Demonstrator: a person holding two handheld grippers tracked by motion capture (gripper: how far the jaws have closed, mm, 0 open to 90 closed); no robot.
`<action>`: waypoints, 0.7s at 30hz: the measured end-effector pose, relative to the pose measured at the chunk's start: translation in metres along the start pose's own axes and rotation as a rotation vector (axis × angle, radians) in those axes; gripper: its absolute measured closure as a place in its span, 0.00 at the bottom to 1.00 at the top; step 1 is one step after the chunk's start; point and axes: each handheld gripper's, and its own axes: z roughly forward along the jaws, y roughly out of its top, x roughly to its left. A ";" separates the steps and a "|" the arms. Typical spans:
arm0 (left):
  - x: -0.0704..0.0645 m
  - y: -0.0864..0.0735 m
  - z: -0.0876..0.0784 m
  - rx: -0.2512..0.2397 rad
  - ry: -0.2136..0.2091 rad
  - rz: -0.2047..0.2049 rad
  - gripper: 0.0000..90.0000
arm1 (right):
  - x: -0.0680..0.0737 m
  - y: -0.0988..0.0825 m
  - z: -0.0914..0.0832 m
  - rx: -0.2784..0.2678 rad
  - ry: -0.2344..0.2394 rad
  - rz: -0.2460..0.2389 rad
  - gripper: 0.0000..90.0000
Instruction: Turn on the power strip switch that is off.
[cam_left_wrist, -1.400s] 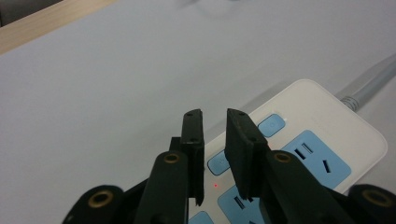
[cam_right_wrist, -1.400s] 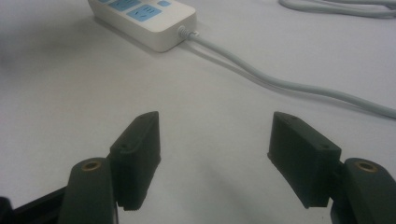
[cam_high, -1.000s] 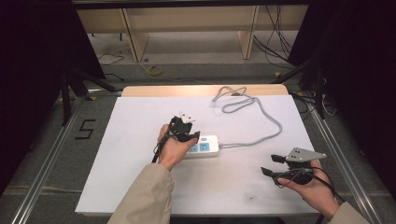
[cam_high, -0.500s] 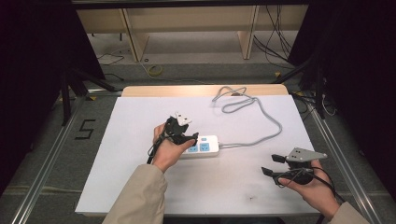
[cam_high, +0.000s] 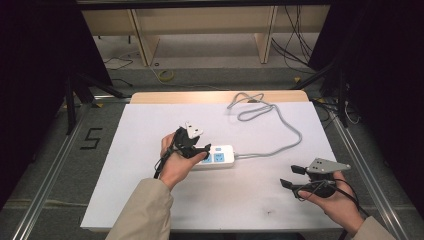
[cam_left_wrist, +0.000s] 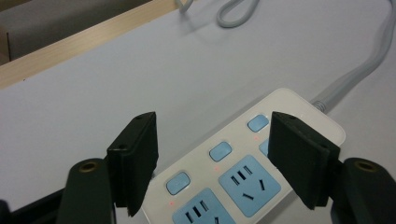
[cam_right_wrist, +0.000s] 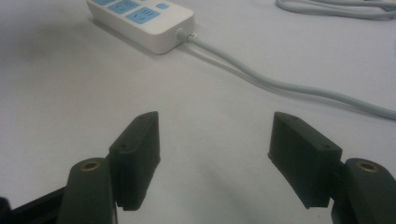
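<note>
A white power strip (cam_high: 222, 156) with blue sockets and blue buttons lies near the middle of the white table top. Its grey cable (cam_high: 290, 142) loops away to the far edge. My left gripper (cam_high: 202, 151) hovers over the strip's left end. In the left gripper view the strip (cam_left_wrist: 299, 105) lies below and between the jaws of the left gripper (cam_left_wrist: 212, 126), and the pads do not press on it. These jaws have just been opening. My right gripper (cam_high: 291, 176) rests open near the front right. In its own view the right gripper (cam_right_wrist: 215, 126) points toward the strip (cam_right_wrist: 159, 28) and cable (cam_right_wrist: 280, 84).
A white sheet (cam_high: 150, 200) covers the table, with a wooden strip (cam_high: 200, 96) along the far edge. Metal rails (cam_high: 50, 185) run along both sides. Wooden shelving (cam_high: 200, 20) and loose cords stand beyond the table.
My left gripper has shifted slightly to the left over the strip's end and its jaws stand wider. The right hand has kept still.
</note>
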 end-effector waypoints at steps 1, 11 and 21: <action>0.000 -0.001 0.000 -0.002 0.000 -0.002 0.35 | 0.000 0.000 0.000 0.000 0.000 0.000 0.38; 0.003 -0.005 -0.010 -0.002 0.013 -0.003 0.28 | 0.000 0.000 0.000 -0.003 0.001 0.001 0.37; 0.008 -0.015 -0.018 0.004 -0.006 -0.027 0.26 | 0.000 0.000 0.000 0.000 0.001 -0.001 0.37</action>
